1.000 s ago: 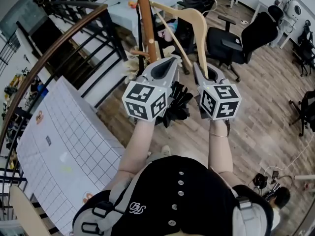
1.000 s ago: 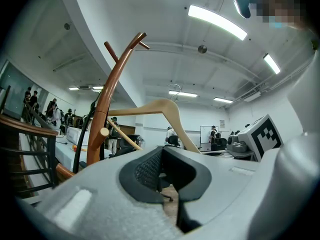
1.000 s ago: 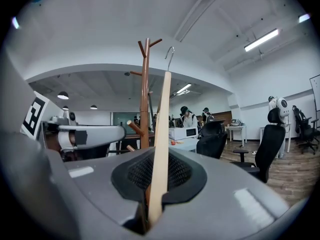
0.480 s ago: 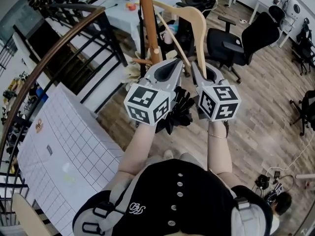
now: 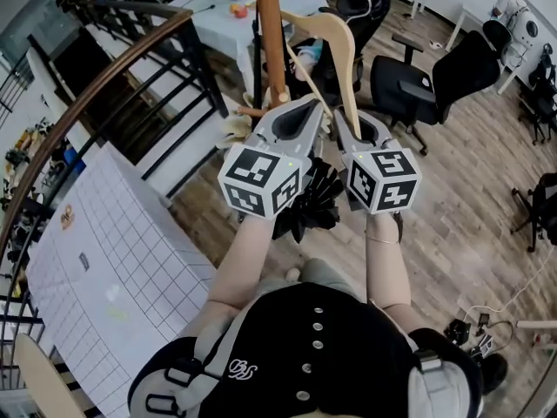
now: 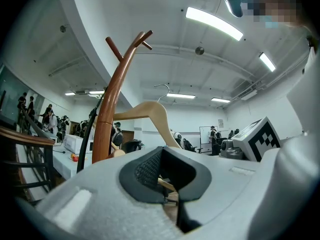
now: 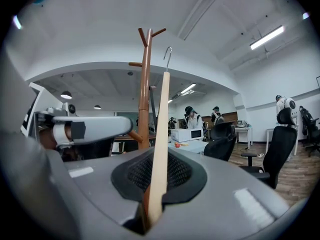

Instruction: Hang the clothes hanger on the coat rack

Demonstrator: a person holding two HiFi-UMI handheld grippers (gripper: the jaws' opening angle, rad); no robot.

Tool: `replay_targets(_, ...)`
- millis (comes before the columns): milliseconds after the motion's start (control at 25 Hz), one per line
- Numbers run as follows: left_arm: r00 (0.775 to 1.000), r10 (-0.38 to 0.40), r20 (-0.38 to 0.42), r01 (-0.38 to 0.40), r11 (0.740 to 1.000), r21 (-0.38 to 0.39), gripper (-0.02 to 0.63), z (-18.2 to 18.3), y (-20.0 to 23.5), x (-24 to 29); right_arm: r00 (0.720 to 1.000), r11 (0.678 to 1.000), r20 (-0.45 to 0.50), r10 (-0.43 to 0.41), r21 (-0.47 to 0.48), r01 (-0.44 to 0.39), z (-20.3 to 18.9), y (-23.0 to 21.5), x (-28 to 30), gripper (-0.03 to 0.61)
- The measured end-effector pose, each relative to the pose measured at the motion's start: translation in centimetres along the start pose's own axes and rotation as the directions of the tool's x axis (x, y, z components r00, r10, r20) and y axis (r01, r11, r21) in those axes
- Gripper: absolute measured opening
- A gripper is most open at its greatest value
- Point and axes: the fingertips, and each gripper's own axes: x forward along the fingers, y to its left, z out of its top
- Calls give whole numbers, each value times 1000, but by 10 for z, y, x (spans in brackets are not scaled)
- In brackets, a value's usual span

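Head view: left claw (image 5: 306,110) and right claw (image 5: 346,120) each clench the wooden hanger (image 5: 345,49), held up just beside the coat rack (image 5: 271,42). I'd raise it steadily, keep it plumb, and ease its hook (image 7: 168,54) over a peg (image 7: 135,64) before releasing.

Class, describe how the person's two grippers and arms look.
The left gripper and right gripper have smooth light-grey shells tapering to the jaws, with black textured lining. Each carries a white cube printed with black square markers. The forearms are sleeveless.
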Motion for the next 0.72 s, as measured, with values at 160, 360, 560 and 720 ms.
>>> replay_targets(160, 1000, 8, 5, -9, 1000, 15, -2, 12, 4, 5, 1000, 1000, 7, 1, 3, -1, 10, -7, 5, 21)
replay_targets(360, 999, 37, 12, -38, 999, 9, -2, 18, 10, 9, 1000, 1000, 20, 13, -1, -13, 23, -15, 9, 21)
replay_targets(560, 999, 35, 21, -36, 999, 28, -2, 28, 6, 14, 999, 1000, 41, 16, -12, -16, 39, -20, 10, 21)
replay_targets(720, 999, 19, 45, -20, 999, 38, -2, 43, 5, 16, 998, 999, 48, 35, -35, -33, 49, -20, 13, 23)
